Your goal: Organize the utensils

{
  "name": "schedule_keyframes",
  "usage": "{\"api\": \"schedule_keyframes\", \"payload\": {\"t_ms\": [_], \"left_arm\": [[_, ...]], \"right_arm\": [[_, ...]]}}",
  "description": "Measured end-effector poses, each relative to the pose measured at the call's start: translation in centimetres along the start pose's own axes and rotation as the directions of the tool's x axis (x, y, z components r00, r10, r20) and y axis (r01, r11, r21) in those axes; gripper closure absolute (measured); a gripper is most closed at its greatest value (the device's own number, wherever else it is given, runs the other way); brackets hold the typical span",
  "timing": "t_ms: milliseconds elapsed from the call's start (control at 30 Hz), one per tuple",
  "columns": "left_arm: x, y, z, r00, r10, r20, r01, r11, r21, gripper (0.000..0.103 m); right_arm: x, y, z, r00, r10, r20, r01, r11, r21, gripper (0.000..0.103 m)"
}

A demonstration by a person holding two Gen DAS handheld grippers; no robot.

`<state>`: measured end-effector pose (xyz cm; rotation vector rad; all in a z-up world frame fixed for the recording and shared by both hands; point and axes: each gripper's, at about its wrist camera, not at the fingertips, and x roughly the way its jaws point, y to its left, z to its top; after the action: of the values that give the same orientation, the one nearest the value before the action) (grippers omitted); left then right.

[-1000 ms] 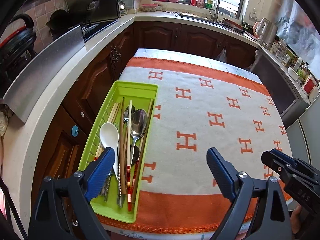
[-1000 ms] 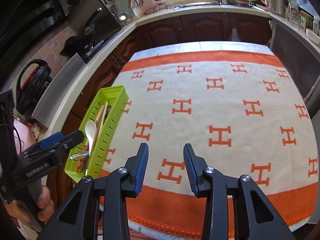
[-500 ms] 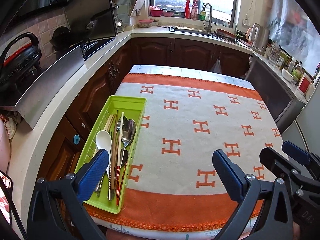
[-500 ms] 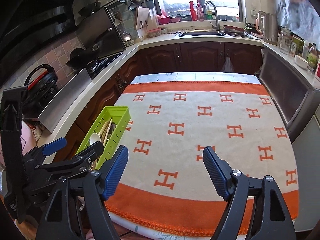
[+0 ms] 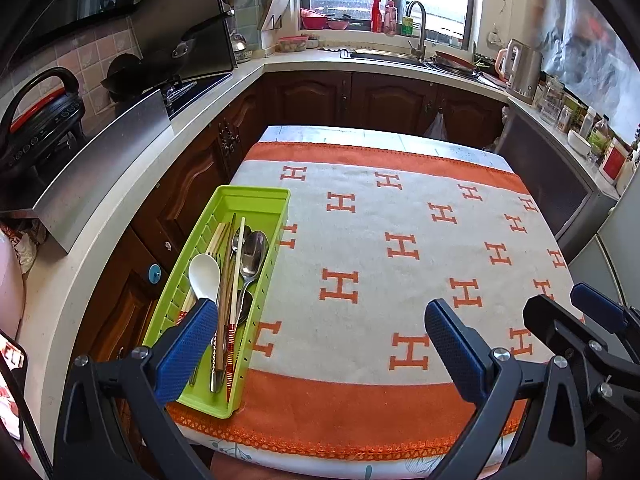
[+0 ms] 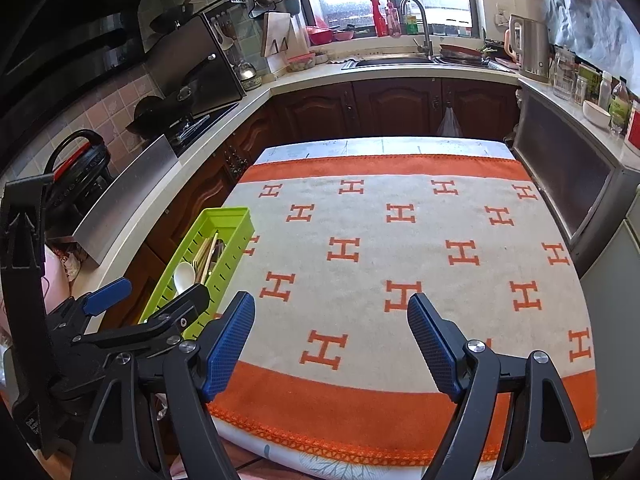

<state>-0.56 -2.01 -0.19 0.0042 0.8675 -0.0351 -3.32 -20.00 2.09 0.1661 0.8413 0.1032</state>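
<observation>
Utensils [image 5: 234, 276] lie lengthwise in your green tray [image 5: 256, 196], at 9 o'clock on the orange-patterned cloth [image 5: 400, 208]. Your left gripper [image 5: 320, 344] hangs over the tray's near end, jaws spread wide, nothing between. Your right gripper [image 6: 332, 340] is likewise spread and empty.

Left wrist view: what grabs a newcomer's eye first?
The orange-and-cream H-patterned cloth covering the table fills the middle. At its left edge lies the lime-green plastic slotted tray holding a white plastic spoon, a shiny metal spoon and chopsticks.
</observation>
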Motion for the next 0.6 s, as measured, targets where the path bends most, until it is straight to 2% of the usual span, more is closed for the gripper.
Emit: {"api": "schedule_keyframes", "payload": {"t_ms": [600], "left_arm": [[0.15,-0.09,-0.11,1.0,0.005,-0.009,-0.005,1.0,0.001,0.001]], "right_arm": [[-0.22,-0.09,-0.11,1.0,0.002,0.005,-0.002,1.0,0.002,0.023]]}}
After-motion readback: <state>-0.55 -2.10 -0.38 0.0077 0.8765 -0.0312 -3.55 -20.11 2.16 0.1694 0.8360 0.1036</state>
